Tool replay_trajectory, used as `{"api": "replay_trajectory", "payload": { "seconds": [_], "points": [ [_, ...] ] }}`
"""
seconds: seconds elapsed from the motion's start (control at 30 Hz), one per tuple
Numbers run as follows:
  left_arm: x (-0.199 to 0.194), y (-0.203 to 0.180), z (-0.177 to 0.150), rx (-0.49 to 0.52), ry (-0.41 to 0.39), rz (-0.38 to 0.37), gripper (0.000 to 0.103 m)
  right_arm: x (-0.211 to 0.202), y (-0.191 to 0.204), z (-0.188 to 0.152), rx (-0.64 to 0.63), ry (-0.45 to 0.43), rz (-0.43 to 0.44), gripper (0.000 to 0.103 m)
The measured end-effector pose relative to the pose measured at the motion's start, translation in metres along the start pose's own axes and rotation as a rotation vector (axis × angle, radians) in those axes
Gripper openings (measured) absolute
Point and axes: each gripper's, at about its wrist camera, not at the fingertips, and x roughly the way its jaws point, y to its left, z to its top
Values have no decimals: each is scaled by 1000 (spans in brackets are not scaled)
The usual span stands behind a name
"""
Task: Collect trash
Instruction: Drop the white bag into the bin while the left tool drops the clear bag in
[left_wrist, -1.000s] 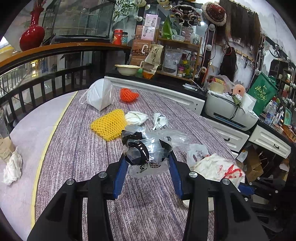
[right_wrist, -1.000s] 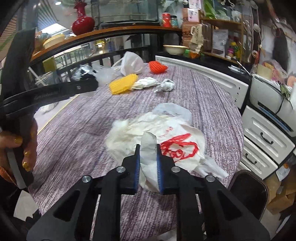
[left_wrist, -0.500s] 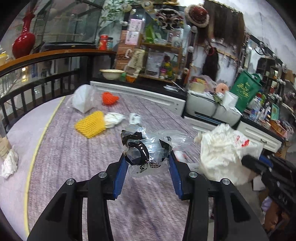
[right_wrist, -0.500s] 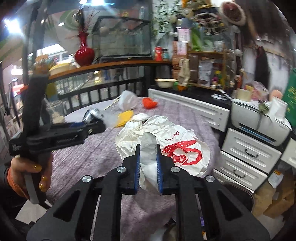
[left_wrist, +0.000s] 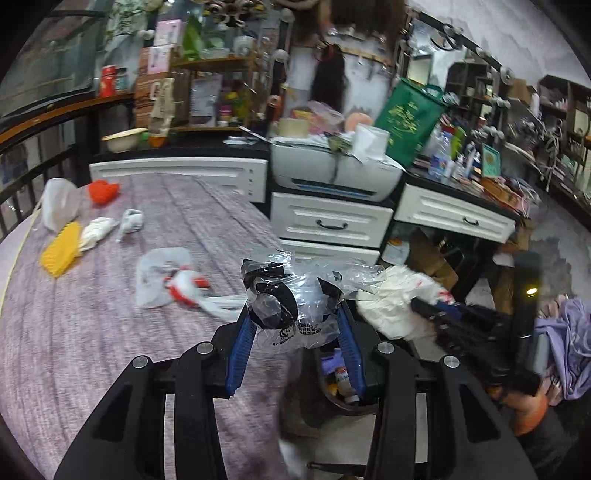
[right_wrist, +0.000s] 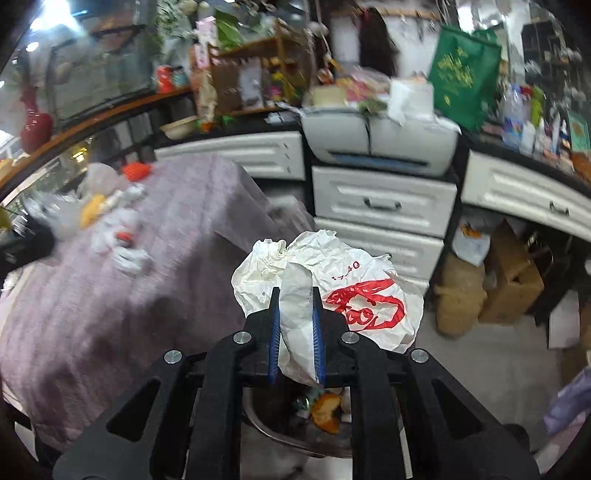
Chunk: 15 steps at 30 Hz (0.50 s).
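the left gripper (left_wrist: 293, 325) is pinching a crumpled clear plastic wrapper (left_wrist: 295, 306) with black patches and small print, its blue-padded fingers (left_wrist: 238, 347) pressing in on either side of the bundle. it is hanging past the edge of the purple-clothed table (left_wrist: 92, 332), over a dark trash bin (left_wrist: 332, 402) on the floor with scraps showing inside.

the right gripper (right_wrist: 297, 332) is clamping a fold of a white plastic bag with red print (right_wrist: 354, 295), fingers drawn narrow on the plastic; the rest of the bag is billowing out ahead and to the right of the tips. it too is sitting over the bin (right_wrist: 280, 432), where orange peel and other rubbish are showing under the fingers. in the left wrist view the same bag (left_wrist: 395, 302) is appearing just right of the wrapper, with the right gripper (left_wrist: 428, 310) behind it.

other litter is lying on the table: a flat white bag with red marks (left_wrist: 166, 277), a yellow foam net (left_wrist: 61, 249), white crumpled tissue (left_wrist: 96, 232), a small crushed white scrap (left_wrist: 131, 221), an orange foam net (left_wrist: 103, 192) and a white bag (left_wrist: 59, 203) near the far edge. white drawers (left_wrist: 332, 221) and a printer (left_wrist: 332, 170) are standing beyond the table.
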Motion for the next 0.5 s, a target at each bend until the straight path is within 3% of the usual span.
{"api": "replay_trajectory", "payload": {
  "seconds": [0.13, 0.4, 0.5],
  "points": [
    [24, -18, -1, 24, 57, -33, 43, 41, -18, -24, 31, 73, -70, 16],
    [66, -41, -15, 49, 166, -72, 43, 86, -41, -66, 133, 202, -69, 18],
    [75, -47, -19, 61, 193, -78, 43, 82, -44, -71, 159, 197, -69, 54]
  ]
}}
